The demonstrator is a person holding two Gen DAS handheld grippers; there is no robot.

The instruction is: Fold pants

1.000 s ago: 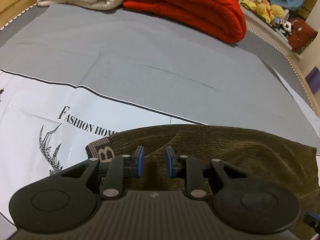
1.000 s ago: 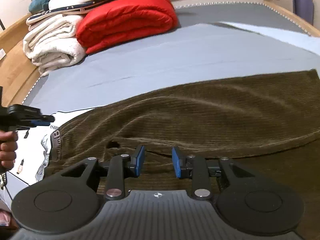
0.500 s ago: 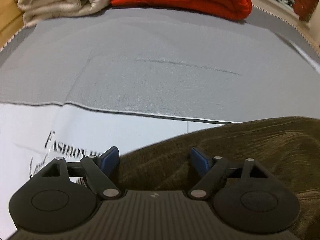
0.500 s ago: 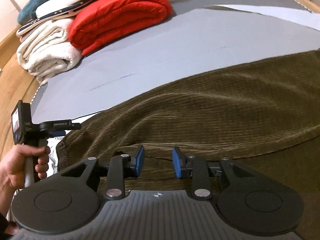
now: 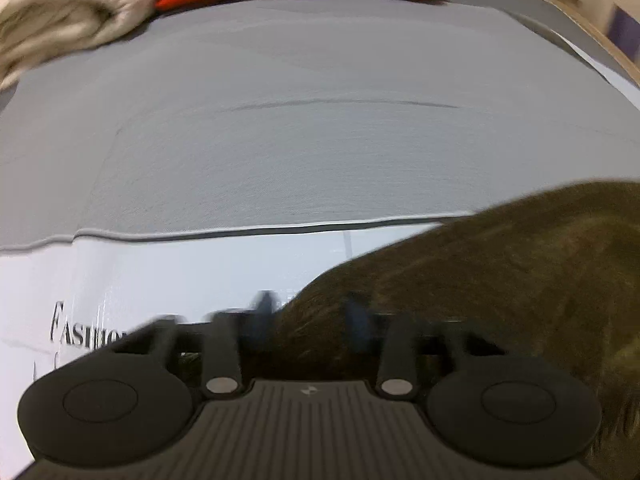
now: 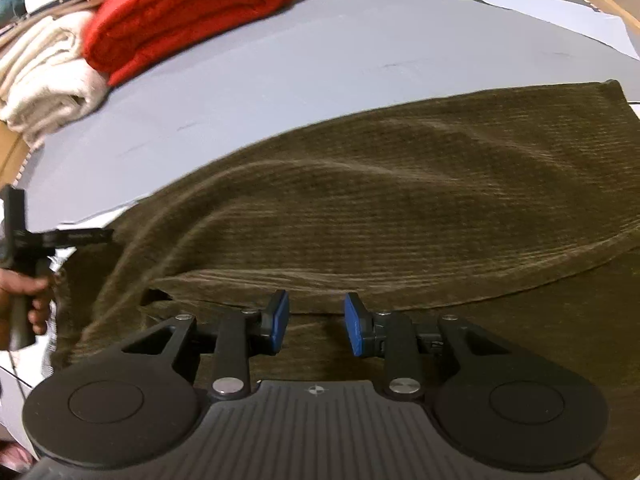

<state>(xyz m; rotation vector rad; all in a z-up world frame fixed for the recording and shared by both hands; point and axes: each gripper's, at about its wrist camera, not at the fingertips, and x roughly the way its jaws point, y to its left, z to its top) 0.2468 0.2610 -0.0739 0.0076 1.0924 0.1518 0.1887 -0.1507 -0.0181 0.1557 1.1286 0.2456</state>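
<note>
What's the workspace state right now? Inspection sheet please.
Surface: bed under grey sheet, white printed sheet nearer.
Job's things: olive corduroy pants spread flat, one layer folded over.
Clutter: red blanket, cream blanket folded at far edge.
Grippers: left gripper closing on pants' edge, blurred; right gripper open above pants.
Cables: thin cable near left hand.
Surroundings: wooden bed frame.

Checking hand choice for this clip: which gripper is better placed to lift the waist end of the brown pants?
Left. The left gripper is closing over the pants' waist-end edge, cloth between its fingers. The right gripper sits mid-garment, fingers apart over flat cloth.
</note>
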